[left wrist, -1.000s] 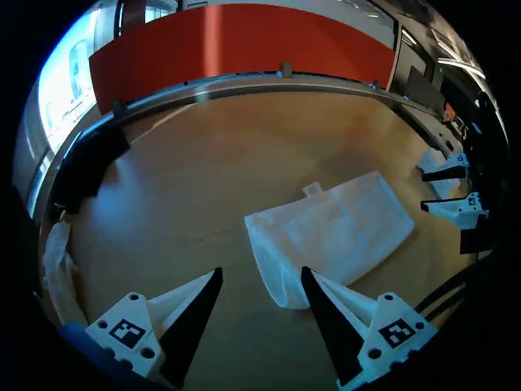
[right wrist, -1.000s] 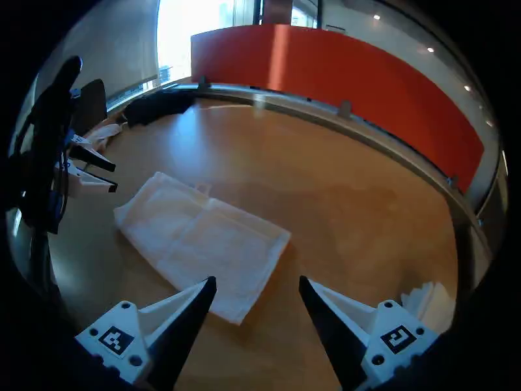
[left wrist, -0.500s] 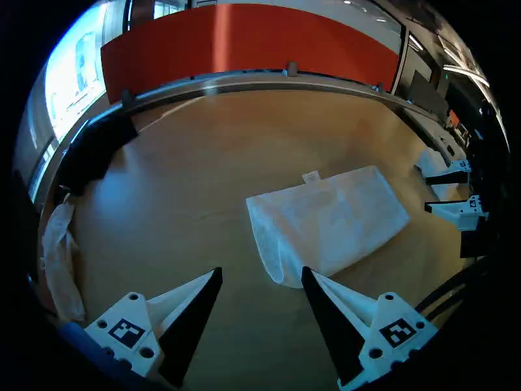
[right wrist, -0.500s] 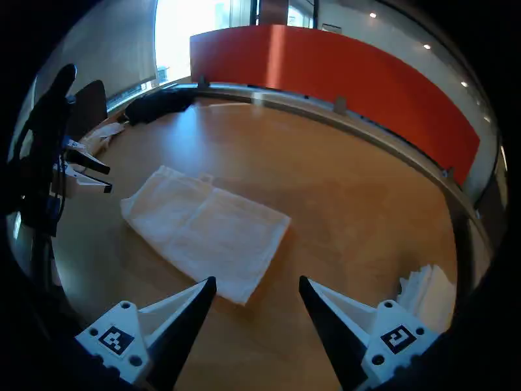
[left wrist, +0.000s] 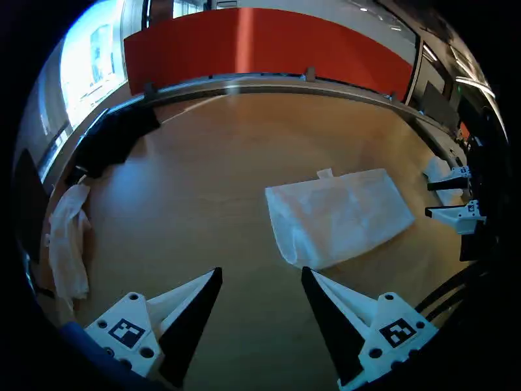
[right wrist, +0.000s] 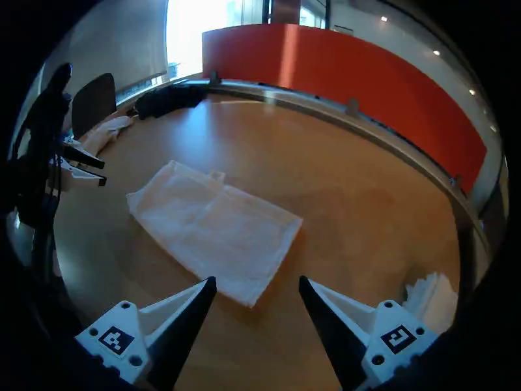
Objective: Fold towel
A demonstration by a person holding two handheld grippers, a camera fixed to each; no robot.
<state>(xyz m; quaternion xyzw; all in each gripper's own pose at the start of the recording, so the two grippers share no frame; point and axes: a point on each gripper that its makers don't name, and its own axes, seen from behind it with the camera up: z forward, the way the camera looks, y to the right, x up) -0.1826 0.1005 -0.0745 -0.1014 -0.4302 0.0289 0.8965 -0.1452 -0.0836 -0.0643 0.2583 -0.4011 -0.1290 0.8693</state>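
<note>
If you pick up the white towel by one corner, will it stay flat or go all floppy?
Probably floppy: the towel lies in soft folded layers with a rounded edge, so a lifted corner would likely droop. It looks thin, so it is likely light. Pushed, it might bunch up or slide on the smooth table.

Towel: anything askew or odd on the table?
Minor only. The folded towel lies flat on the table, but its tag sticks out past the far edge. A crumpled white cloth lies bunched at the table's edge, at left in the left gripper view.
</note>
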